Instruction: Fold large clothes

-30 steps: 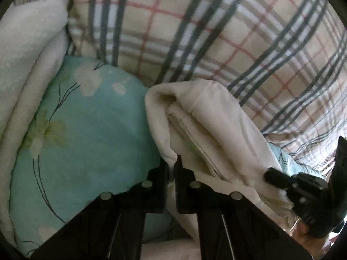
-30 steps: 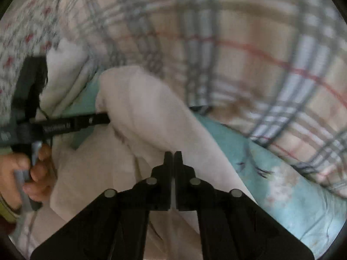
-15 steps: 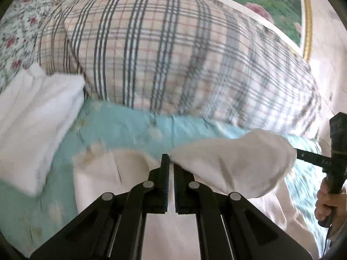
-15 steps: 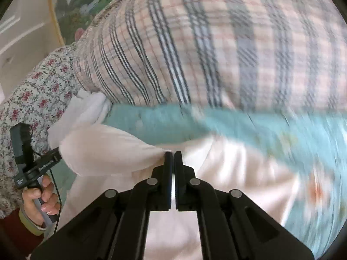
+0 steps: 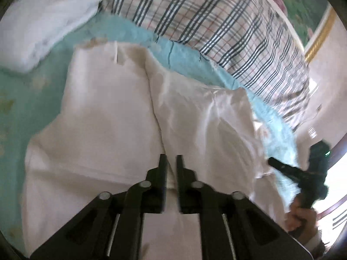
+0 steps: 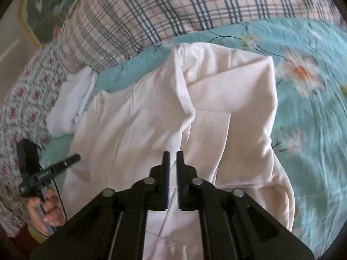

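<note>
Both sleeves, lifted half a second ago, now lie folded across the cream garment on the bed; the left hand-held gripper and right hand-held gripper hover narrowly parted, holding nothing; next fold likely lengthwise.

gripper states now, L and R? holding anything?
Left gripper: jaws slightly apart, nothing between them, above the cream garment.
Right gripper: jaws slightly apart, empty, over the same garment.
</note>
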Demonstrator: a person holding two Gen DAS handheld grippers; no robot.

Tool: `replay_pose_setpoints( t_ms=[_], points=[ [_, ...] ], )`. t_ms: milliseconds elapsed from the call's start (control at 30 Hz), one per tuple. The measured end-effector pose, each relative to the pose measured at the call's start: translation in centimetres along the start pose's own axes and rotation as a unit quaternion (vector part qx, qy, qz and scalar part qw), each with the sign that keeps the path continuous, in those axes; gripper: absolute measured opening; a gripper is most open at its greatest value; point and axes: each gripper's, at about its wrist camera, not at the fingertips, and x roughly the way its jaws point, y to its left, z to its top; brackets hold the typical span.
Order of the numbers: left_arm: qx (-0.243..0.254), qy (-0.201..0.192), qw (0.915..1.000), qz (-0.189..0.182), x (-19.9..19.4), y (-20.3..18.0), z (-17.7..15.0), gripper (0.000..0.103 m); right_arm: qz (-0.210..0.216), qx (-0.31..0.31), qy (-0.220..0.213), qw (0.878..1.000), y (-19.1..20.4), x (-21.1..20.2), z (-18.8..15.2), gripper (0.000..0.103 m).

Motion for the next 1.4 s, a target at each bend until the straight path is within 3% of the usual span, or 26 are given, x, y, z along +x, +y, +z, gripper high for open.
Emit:
replay_pose_setpoints(
  t_ms=[33,100,267,300,367,400,433,600,800,900,1033,1100,1167,1267,1400],
  points=[
    [-0.010,0.005,0.9999,-0.008,0.0,0.1,0.1,0.046,0.007,0.011,-0.005,1.000,-0.3,-0.2,0.0,0.032],
    [-0.028,0.017,0.9993,-0.019,0.7,0.3,0.3,0.064,0.012,0.020,-0.008,1.000,-0.3,0.0,0.1,0.048],
    [-0.026,0.055,0.9972,-0.042,3.2,-1.2,0.6,0.063,0.029,0.034,-0.008,0.999,-0.2,1.3,0.8,0.048],
    [-0.020,0.060,0.9970,-0.046,3.7,-1.5,0.6,0.062,0.034,0.039,-0.007,0.999,-0.3,1.7,1.0,0.048],
    [-0.006,0.074,0.9962,-0.046,5.0,-2.3,0.6,0.049,0.046,0.061,0.000,0.997,-0.8,2.6,1.4,0.048],
    [0.000,0.080,0.9958,-0.043,5.6,-2.5,0.6,0.015,0.049,0.069,0.002,0.996,-1.0,2.9,1.4,0.048],
    [0.004,0.087,0.9956,-0.035,6.2,-2.5,0.5,0.006,0.053,0.080,0.003,0.995,-1.2,3.2,1.5,0.048],
    [-0.022,0.023,0.9994,-0.016,3.7,-0.4,1.2,0.005,0.079,0.100,0.001,0.992,-1.2,3.2,1.2,0.048],
    [-0.033,0.022,0.9992,-0.008,3.4,1.2,1.5,0.005,0.086,0.098,0.024,0.991,-0.2,5.6,0.7,0.048],
    [-0.029,0.020,0.9994,-0.006,3.4,0.8,1.7,0.005,0.083,0.101,0.044,0.990,0.0,6.9,0.4,0.003],
    [-0.012,0.013,0.9998,0.000,2.8,0.3,1.7,0.005,0.154,0.065,-0.036,0.985,1.8,2.8,1.2,0.003],
    [-0.007,0.019,0.9998,0.001,3.0,0.3,1.5,0.005,0.136,0.056,-0.046,0.988,2.0,1.4,1.0,0.003],
    [-0.004,0.028,0.9996,0.001,3.5,0.3,1.1,0.005,0.073,0.062,-0.001,0.995,1.2,2.6,0.1,0.003],
    [0.001,0.037,0.9993,0.002,4.2,0.2,0.5,0.006,-0.007,0.064,0.045,0.997,0.3,3.9,-1.3,0.007],
    [0.014,0.036,0.9992,0.014,4.4,-0.2,0.2,0.006,-0.033,0.034,-0.006,0.999,2.3,1.7,-0.9,0.009]
  ],
)
